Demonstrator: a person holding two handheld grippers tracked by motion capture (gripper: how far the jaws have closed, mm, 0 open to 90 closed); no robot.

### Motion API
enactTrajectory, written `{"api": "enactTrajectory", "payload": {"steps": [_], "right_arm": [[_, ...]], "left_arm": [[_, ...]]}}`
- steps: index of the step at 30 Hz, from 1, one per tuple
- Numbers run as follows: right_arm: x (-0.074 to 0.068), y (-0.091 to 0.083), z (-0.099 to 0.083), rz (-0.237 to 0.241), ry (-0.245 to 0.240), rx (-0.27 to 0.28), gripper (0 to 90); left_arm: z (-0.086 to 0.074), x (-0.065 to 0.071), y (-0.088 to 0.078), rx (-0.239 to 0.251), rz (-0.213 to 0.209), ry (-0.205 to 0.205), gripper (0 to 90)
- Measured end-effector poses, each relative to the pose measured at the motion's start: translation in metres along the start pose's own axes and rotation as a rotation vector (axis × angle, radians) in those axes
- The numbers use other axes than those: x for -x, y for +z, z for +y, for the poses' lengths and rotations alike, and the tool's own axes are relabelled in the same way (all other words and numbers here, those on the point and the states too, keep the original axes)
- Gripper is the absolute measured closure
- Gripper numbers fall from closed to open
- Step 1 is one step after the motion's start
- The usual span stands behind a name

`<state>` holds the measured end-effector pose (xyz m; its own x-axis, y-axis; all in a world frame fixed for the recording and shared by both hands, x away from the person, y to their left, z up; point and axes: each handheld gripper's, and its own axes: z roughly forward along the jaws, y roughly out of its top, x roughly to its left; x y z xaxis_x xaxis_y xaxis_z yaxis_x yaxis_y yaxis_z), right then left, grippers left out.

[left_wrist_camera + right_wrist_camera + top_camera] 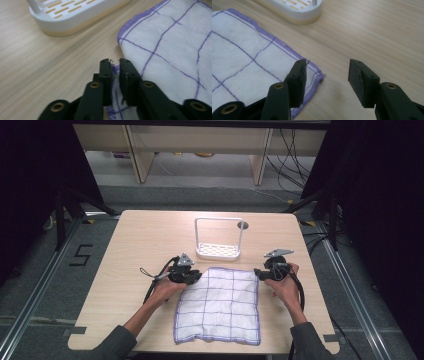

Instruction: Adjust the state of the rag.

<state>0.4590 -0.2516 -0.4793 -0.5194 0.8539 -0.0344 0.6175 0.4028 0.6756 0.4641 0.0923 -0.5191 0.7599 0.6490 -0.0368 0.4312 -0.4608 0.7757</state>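
At the cloth's (218,304) far corners, left gripper (115,65) pinches the hem; right gripper (327,75) is spread, one jaw over the corner. Lifting now would likely drag the cloth askew, right side loose.

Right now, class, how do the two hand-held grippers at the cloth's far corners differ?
The left hand-held gripper is shut on the white cloth corner; the right hand-held gripper stands open, its corner unpinched. The left's jaws nearly meet; the right's gape wide. Both have black jaws and sit by the white rack.
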Motion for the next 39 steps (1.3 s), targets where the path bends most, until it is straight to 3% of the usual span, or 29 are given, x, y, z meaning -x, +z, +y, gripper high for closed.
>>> {"api": "enactTrajectory", "payload": {"steps": [3,4,8,17,22,23,24,26,28,34,36,37,39], "right_arm": [[-0.001,0.001,0.001,0.002,0.017,-0.006,49.8],[-0.001,0.002,0.0,0.002,-0.004,-0.003,50.5],[-0.003,0.008,0.001,0.007,-0.014,-0.014,51.3],[-0.007,0.022,0.002,0.0,-0.012,-0.062,51.3],[-0.005,0.027,0.0,0.005,-0.012,-0.054,58.2],[-0.007,0.025,0.001,0.017,0.031,-0.077,61.5],[-0.003,0.027,0.0,0.024,-0.005,-0.062,66.7],[-0.006,0.026,-0.001,0.061,0.057,-0.058,77.5],[-0.005,0.026,-0.001,0.085,0.054,-0.068,83.9],[-0.006,0.024,0.001,0.085,0.057,-0.066,86.8],[-0.006,0.021,0.003,0.085,0.052,-0.038,86.9],[-0.005,0.019,0.005,0.084,0.029,-0.02,86.9],[-0.006,0.015,0.008,0.088,0.042,0.012,86.9]], "left_arm": [[0.001,0.001,-0.001,0.007,0.008,0.016,86.5],[0.001,0.0,-0.002,0.013,0.015,0.014,86.5],[0.001,-0.003,-0.006,0.027,0.035,0.015,87.4],[0.0,-0.019,-0.017,0.069,0.081,-0.038,87.3],[0.001,-0.022,-0.019,0.081,0.089,-0.036,87.3],[0.0,-0.022,-0.02,0.078,0.098,-0.039,87.3],[0.0,-0.023,-0.02,0.08,0.099,-0.045,87.3],[-0.002,-0.025,-0.019,0.093,0.101,-0.058,87.4],[-0.002,-0.027,-0.021,0.083,0.104,-0.054,87.3],[-0.002,-0.029,-0.022,0.08,0.102,-0.054,87.4],[-0.003,-0.029,-0.022,0.089,0.105,-0.056,87.4],[-0.002,-0.028,-0.022,0.105,0.108,-0.077,87.4],[-0.002,-0.03,-0.024,0.093,0.109,-0.06,87.4]]}}
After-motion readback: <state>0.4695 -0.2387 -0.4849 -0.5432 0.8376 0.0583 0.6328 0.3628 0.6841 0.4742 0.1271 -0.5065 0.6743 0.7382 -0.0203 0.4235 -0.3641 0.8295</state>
